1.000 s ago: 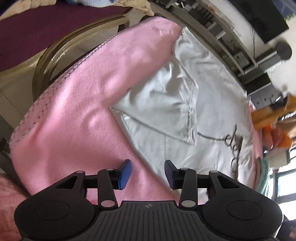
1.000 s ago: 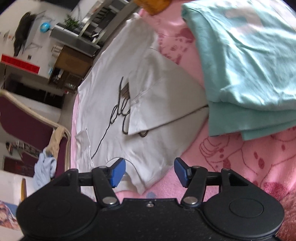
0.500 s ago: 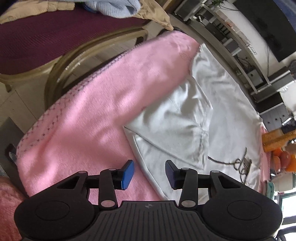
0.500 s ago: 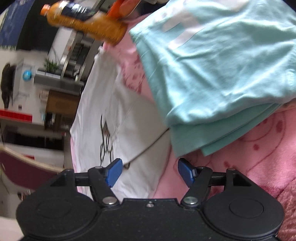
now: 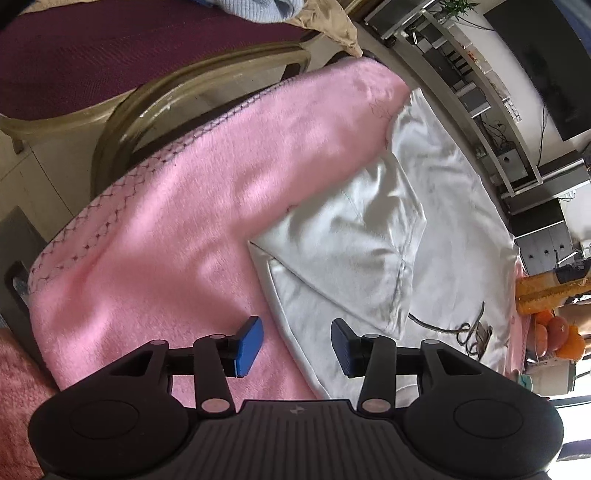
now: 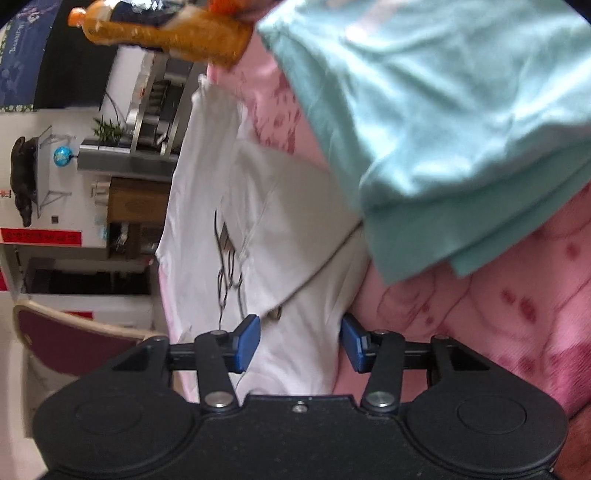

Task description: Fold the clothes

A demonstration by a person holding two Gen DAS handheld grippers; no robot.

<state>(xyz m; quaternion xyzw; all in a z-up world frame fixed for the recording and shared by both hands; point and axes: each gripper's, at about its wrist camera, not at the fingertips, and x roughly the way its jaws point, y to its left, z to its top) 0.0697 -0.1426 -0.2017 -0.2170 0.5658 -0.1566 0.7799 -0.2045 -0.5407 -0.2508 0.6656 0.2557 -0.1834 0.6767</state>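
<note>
At six o'clock of the white shirt (image 6: 295, 258), spread on the pink blanket (image 5: 184, 221), your right gripper (image 6: 300, 344) has dropped lower, jaws closing astride the hem without pinching yet. Your left gripper (image 5: 297, 345), unclenched and opening, straddles the nine o'clock edge, ready for the fold.

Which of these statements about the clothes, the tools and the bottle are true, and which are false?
1. The white printed T-shirt lies on a pink fleece blanket. True.
2. The folded teal garment lies under the shirt. False: it lies beside it, its edge over the shirt's.
3. The left tool has the shirt pinched shut. False: the shirt's edge lies between open, opening jaws.
4. The right tool has shirt fabric between closing jaws. True.
5. The orange plastic bottle lies on its side. True.
</note>
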